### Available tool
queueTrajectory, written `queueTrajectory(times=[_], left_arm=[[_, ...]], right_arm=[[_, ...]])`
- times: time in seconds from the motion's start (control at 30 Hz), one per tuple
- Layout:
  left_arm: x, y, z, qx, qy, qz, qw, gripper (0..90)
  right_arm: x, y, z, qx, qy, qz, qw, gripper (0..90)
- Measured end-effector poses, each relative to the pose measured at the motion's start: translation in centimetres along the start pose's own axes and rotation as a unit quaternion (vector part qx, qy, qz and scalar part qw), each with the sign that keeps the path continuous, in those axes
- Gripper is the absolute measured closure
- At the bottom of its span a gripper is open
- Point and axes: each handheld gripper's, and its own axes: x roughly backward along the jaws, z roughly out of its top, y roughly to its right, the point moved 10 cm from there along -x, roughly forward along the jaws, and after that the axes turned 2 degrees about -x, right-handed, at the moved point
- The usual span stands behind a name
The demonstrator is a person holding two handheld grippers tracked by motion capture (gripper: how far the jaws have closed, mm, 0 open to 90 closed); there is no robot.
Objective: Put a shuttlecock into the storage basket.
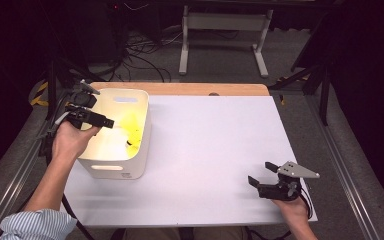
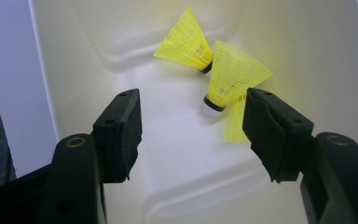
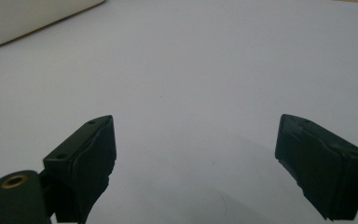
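High view is showing the table (image 1: 200,150) carrying a cream bin (image 1: 130,172) at its left edge. Three yellow shuttlecocks (image 2: 230,77) are lying together on the bin floor. Left gripper (image 2: 193,126) is hanging over the bin, jaws gaping with nothing between them. Right gripper (image 1: 264,174) is resting low at the table's near right, jaws spread wide and holding nothing.

Light falls from above onto the white worktop (image 1: 205,150), which glows bright while the floor and room around it sink into dark. The bin's (image 1: 115,167) inner walls glare, washing out detail. Both gripper views are soft, with blurred claws.
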Motion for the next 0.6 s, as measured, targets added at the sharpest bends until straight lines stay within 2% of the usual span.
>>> queueTrajectory(times=[0.6], left_arm=[[1.2, -1.7, -0.5, 0.016, 0.007, 0.007, 0.9998, 38.4]], right_arm=[[-0.1, -0.1, 0.0, 0.000, -0.002, 0.000, 1.0000, 13.2]])
